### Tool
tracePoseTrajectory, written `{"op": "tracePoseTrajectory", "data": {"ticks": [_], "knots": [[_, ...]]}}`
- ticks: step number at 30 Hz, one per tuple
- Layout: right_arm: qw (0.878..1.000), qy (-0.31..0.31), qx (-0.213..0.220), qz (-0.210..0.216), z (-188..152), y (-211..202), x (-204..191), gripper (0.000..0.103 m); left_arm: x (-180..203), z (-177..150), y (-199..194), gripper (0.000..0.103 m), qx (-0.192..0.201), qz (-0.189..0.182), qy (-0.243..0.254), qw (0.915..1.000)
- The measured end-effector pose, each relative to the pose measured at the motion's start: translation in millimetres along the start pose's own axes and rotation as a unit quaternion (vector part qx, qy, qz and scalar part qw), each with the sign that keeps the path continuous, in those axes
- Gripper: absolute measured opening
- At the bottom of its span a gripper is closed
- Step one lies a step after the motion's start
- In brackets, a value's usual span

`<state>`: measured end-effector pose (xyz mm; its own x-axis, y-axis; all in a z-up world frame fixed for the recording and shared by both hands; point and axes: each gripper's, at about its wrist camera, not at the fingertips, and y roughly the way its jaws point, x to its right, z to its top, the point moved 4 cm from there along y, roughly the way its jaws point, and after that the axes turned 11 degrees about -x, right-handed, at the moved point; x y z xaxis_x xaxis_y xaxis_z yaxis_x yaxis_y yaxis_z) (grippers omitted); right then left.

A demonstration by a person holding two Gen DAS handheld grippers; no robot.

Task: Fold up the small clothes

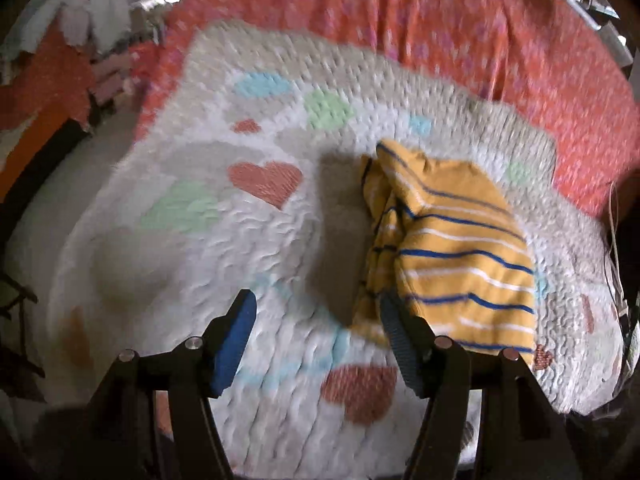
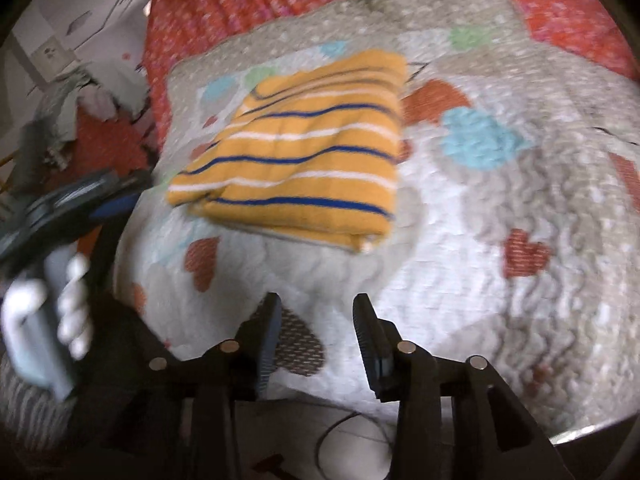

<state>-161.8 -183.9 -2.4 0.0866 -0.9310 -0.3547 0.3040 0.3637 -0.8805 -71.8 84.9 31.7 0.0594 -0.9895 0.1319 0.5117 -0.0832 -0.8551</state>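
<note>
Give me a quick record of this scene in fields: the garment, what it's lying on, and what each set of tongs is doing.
garment: yellow striped cloth, folded into a compact stack
surface: heart-print quilt over a red sheet
left tongs: open, empty, right finger beside the cloth's near edge
right tongs: open, empty, short of the cloth
left tongs in right view: at the cloth's left edge, blurred
fold state: looks folded

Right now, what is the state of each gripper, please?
Left gripper: open, holding nothing, beside the folded striped garment.
Right gripper: open, holding nothing.
</note>
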Motion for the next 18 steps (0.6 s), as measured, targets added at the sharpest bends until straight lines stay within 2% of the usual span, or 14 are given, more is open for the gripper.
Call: {"op": "tracePoseTrajectory", "data": {"ticks": [3, 5, 6, 10, 12, 13, 14, 18], "knots": [[0.999, 0.011, 0.028, -0.028, 3, -11, 3, 0.047, 4, -21, -38, 0.068, 0.048, 0.05, 0.01, 0.9976], [0.998, 0.015, 0.046, -0.05, 8, -13, 2, 0.05, 7, -29, -56, 0.083, 0.077, 0.078, 0.012, 0.9939], [0.997, 0.018, 0.055, -0.059, 9, -16, 3, 0.051, 8, -32, -69, 0.085, 0.097, 0.094, 0.01, 0.9907], [0.994, 0.012, 0.077, -0.07, 12, -24, -2, 0.055, 18, -35, -122, 0.103, 0.192, 0.139, 0.009, 0.9714], [0.993, 0.004, 0.086, -0.08, 13, -26, -7, 0.058, 27, -32, -145, 0.103, 0.238, 0.163, 0.014, 0.9574], [0.993, 0.002, 0.088, -0.083, 13, -26, -8, 0.059, 31, -30, -150, 0.103, 0.247, 0.168, 0.017, 0.9542], [0.992, 0.001, 0.089, -0.084, 13, -24, -9, 0.059, 35, -28, -153, 0.103, 0.247, 0.165, 0.023, 0.9547], [0.993, 0.005, 0.088, -0.085, 15, -21, -7, 0.06, 44, -28, -132, 0.103, 0.181, 0.136, 0.05, 0.9728]]}}
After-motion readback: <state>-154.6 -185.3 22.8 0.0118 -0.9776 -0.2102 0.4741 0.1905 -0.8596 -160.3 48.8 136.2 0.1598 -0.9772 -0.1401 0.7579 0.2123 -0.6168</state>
